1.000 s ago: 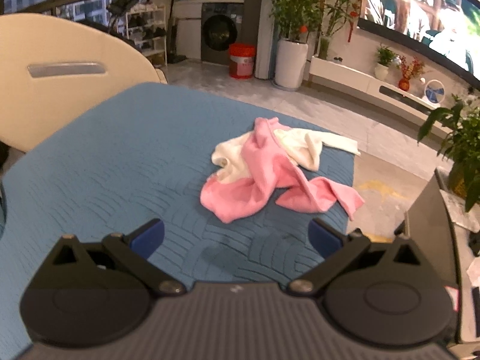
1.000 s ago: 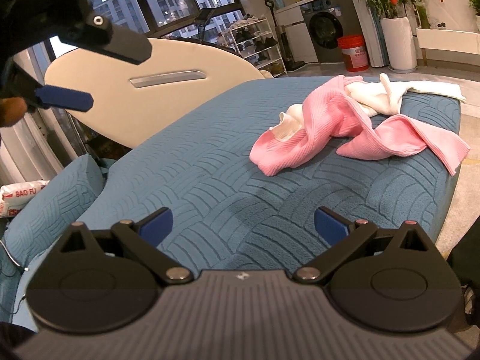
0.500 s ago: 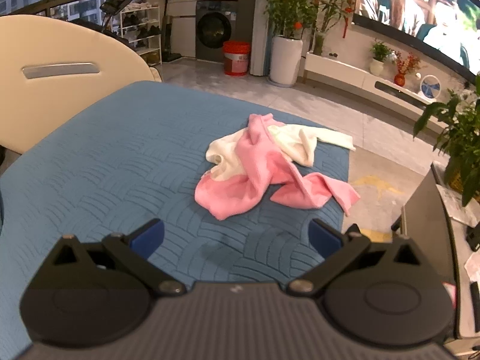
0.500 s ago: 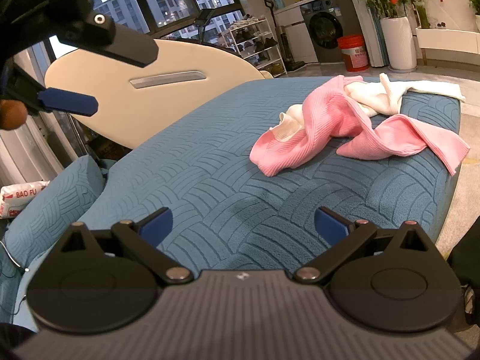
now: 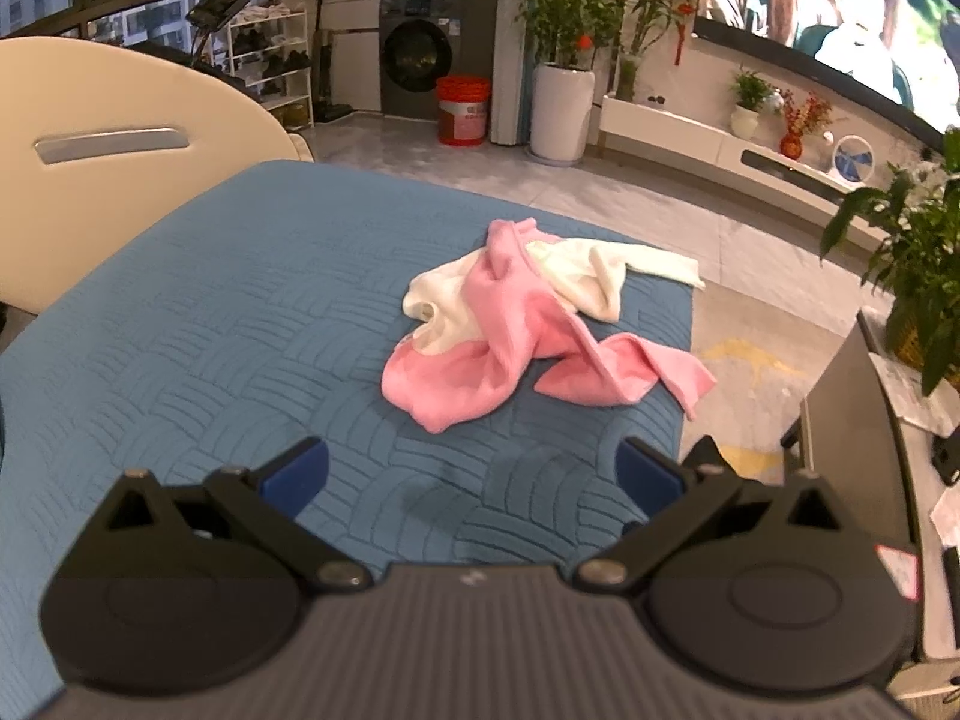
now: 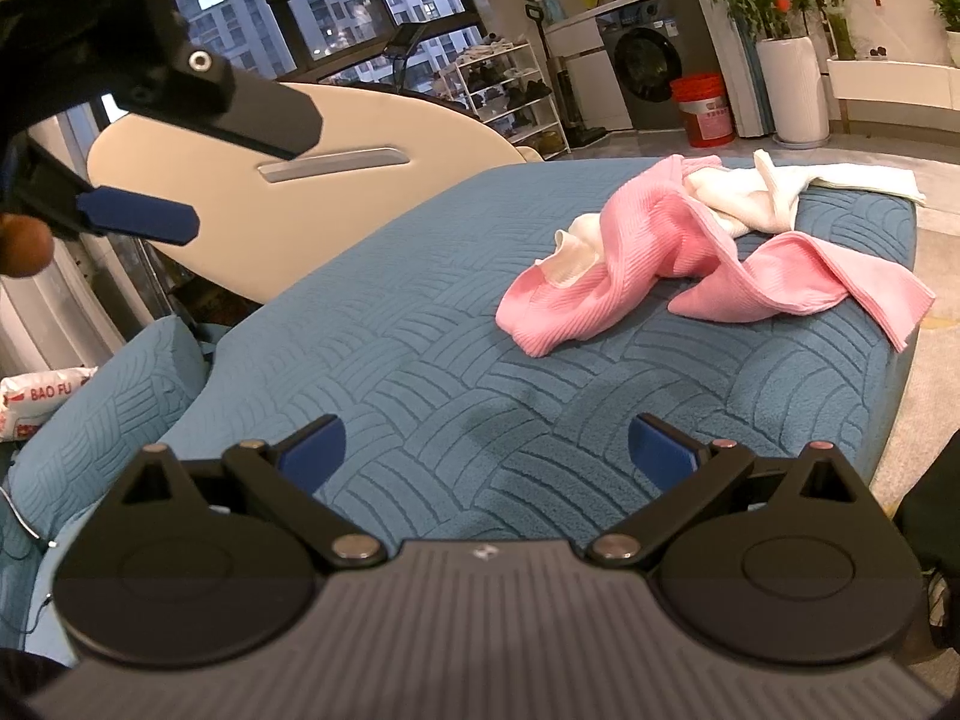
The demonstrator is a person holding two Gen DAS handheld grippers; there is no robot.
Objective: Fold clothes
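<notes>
A crumpled pink and white garment (image 5: 510,324) lies on the blue quilted bed (image 5: 210,324) near its far right corner; it also shows in the right wrist view (image 6: 660,252). One pink end hangs over the bed's edge (image 6: 888,294). My left gripper (image 5: 474,474) is open and empty, held above the bed short of the garment. My right gripper (image 6: 486,450) is open and empty, low over the bed, well short of the garment. The left gripper also shows high at the left of the right wrist view (image 6: 198,162).
A cream headboard (image 5: 108,168) rises behind the bed. A blue pillow (image 6: 108,396) lies at the left. Beyond the bed are tiled floor, an orange bucket (image 5: 462,111), potted plants (image 5: 561,102), a washing machine (image 5: 420,63) and a dark cabinet (image 5: 840,420) at the right.
The left gripper has risen and drawn back a little, so the garment sits smaller and further left in its view. The right gripper has hardly moved. Both stay open.
</notes>
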